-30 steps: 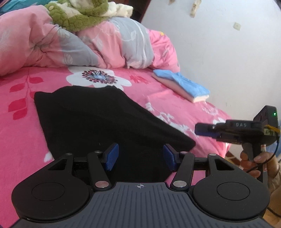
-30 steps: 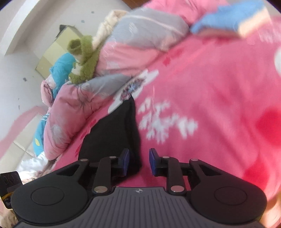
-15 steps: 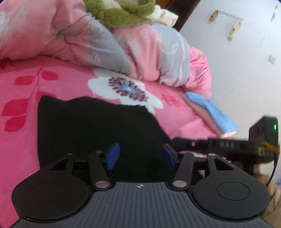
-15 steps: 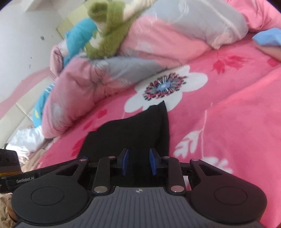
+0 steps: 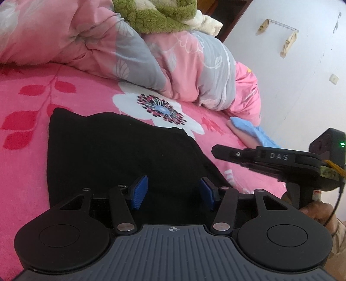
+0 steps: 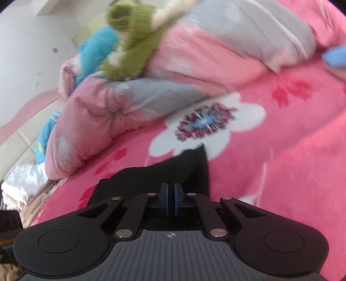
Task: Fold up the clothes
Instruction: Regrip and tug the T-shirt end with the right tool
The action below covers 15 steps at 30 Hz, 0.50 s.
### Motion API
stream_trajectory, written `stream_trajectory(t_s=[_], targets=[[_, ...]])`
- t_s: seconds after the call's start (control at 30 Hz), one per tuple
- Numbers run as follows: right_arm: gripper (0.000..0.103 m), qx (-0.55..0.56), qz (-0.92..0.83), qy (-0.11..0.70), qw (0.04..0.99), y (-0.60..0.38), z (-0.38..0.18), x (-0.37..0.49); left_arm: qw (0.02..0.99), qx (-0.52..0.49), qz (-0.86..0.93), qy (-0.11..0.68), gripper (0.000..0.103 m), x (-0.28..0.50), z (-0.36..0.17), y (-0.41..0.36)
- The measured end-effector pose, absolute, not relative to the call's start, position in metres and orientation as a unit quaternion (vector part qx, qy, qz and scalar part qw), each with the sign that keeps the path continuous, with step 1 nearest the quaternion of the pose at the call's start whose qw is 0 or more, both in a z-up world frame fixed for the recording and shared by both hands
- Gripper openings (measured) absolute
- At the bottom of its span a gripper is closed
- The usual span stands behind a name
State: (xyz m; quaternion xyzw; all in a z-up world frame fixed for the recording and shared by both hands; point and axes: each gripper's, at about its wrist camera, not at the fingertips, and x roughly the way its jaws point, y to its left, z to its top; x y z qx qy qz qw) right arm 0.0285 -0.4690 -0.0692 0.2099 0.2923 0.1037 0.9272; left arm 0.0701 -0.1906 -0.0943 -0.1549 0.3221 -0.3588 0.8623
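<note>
A black garment (image 5: 121, 151) is laid flat on a pink floral bedsheet (image 5: 23, 151), with its far edge reaching a large white flower print (image 5: 160, 110) in the sheet pattern. In the right wrist view the same garment (image 6: 155, 175) is seen as a dark shape tapering to a point at the flower print (image 6: 207, 123).

The left gripper (image 5: 173, 192) is positioned over the near part of the garment. Its jaws are spread wide, and the blue pads (image 5: 139, 191) are seen apart with black cloth visible between them. No cloth is clamped by them (contact between the pads and the fabric below cannot be determined).

The right gripper (image 6: 170, 202) is positioned at the near edge of the garment, towards its right side. Its jaws are drawn almost fully together, with only a thin gap visible between the blue pads (image 6: 165, 202). Whether a fold of black cloth is pinched in that gap cannot be determined from the blurred view. In the left wrist view the right gripper (image 5: 218, 150) is seen from the side, just beyond the right edge of the garment, and a hand (image 5: 317, 213) is seen on its handle.

A bunched pink and grey quilt (image 5: 108, 41) is piled along the far side of the bed, with a green fleecy blanket (image 5: 155, 15) resting on top. A folded blue and peach cloth (image 5: 250, 129) is placed on the sheet near the wall (image 5: 302, 75), well apart from the garment
</note>
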Motion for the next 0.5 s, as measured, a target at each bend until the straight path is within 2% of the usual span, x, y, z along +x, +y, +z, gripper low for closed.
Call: stream_trajectory(t_s=[0.33,0.43,0.5], targets=[[0.004,0.078,0.143,0.278,0.947,-0.422,-0.049,0.022,0.858,-0.175,-0.36,0.321,0.053,0.073,-0.097,-0.186],[0.01,0.087,0.117,0.291,0.945,-0.428,-0.049,0.031,0.859,-0.176,-0.36,0.319,0.053,0.073,-0.098,-0.186],[0.026,0.11,0.092,0.31,0.94,-0.441,-0.056,0.04,0.859,-0.178,-0.36,0.317,0.053,0.072,-0.099,-0.185]])
